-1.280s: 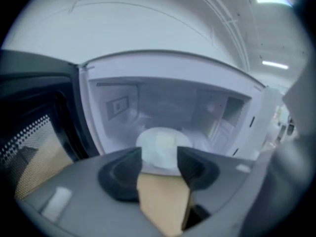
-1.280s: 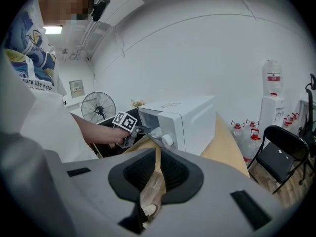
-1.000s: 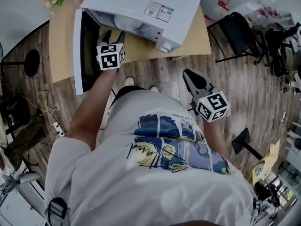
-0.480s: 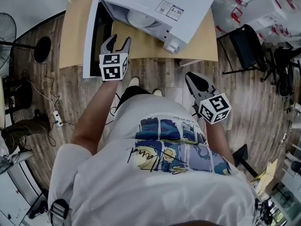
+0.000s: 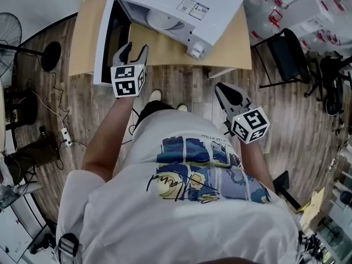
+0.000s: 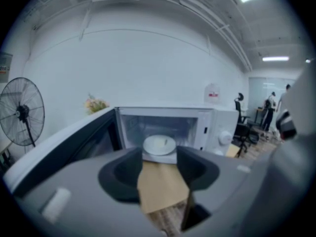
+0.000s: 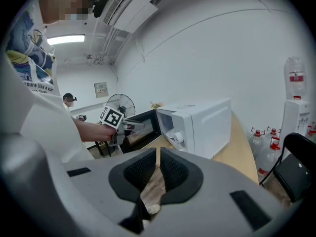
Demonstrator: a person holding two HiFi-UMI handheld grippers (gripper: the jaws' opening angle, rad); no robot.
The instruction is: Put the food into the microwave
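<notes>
Well short of the microwave (image 5: pixel 181 4), down by the person's shirt (image 5: pixel 187 202), the right gripper (image 5: pixel 224 90) hangs with its jaws drawn to a narrow slit and nothing between them. Nearer the microwave, just off its open mouth and over the table (image 5: pixel 231 48) edge, the left gripper (image 5: pixel 131 48) has its jaws wide apart and empty. A second ago it was up against the opening; it has since backed away toward the person. I take that to mean the placing is done and the left gripper is clearing out. At the left of the microwave the door (image 5: pixel 105 43) stands swung fully open. Inside the microwave, about the middle of the cavity floor, sits the plate of food (image 6: pixel 159 144). The plate is round, white and level, and what lies on it is pale and too blurred to name. Judged from this, only shutting the door would remain.
</notes>
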